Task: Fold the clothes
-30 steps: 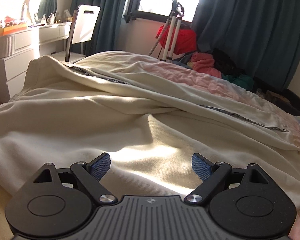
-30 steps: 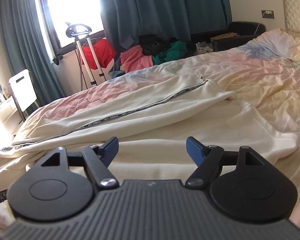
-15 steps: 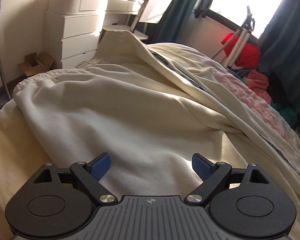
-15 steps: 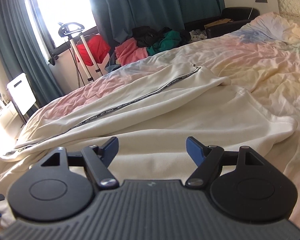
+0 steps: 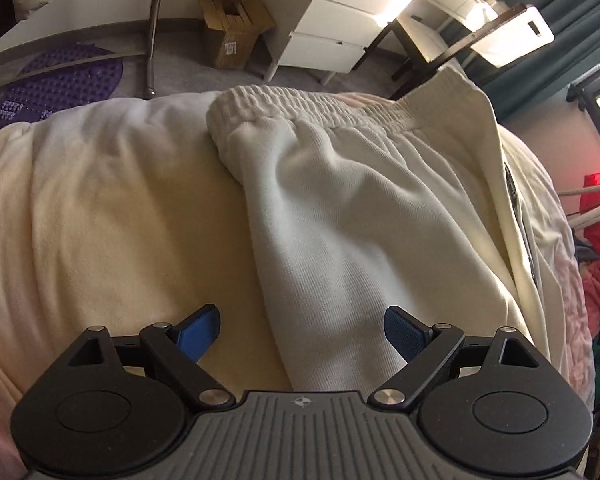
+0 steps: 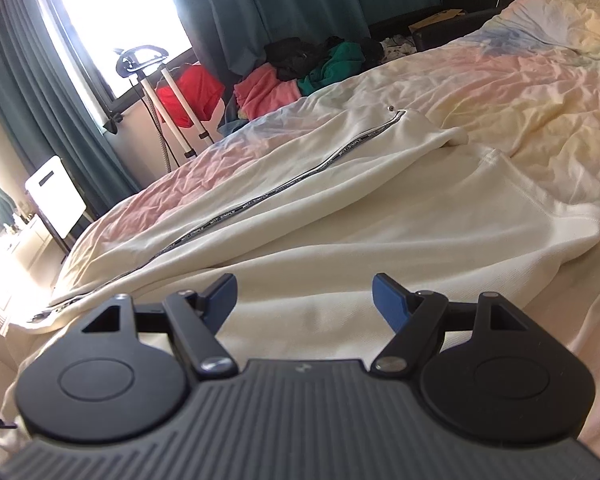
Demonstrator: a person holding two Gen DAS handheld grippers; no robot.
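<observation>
Cream sweatpants (image 5: 352, 216) lie flat along the bed, with a black lettered stripe (image 6: 268, 196) down one leg. The elastic waistband (image 5: 300, 108) is at the bed's end in the left wrist view. The leg hems (image 6: 572, 220) lie to the right in the right wrist view. My left gripper (image 5: 300, 330) is open and empty, just above the near edge of the pants below the waistband. My right gripper (image 6: 304, 300) is open and empty, just above the near leg.
The bed sheet (image 6: 520, 80) is pastel and wrinkled. Beyond the bed's end are a white dresser (image 5: 340, 36), a chair (image 5: 500, 36), a cardboard box (image 5: 232, 24) and a purple mat (image 5: 60, 80). A clothes pile (image 6: 300, 72) and steamer stand (image 6: 168, 92) sit by the window.
My left gripper has swung left and tilted down, from facing the window to facing the waistband and floor. My right gripper has shifted slightly, tilting. Both stay open.
</observation>
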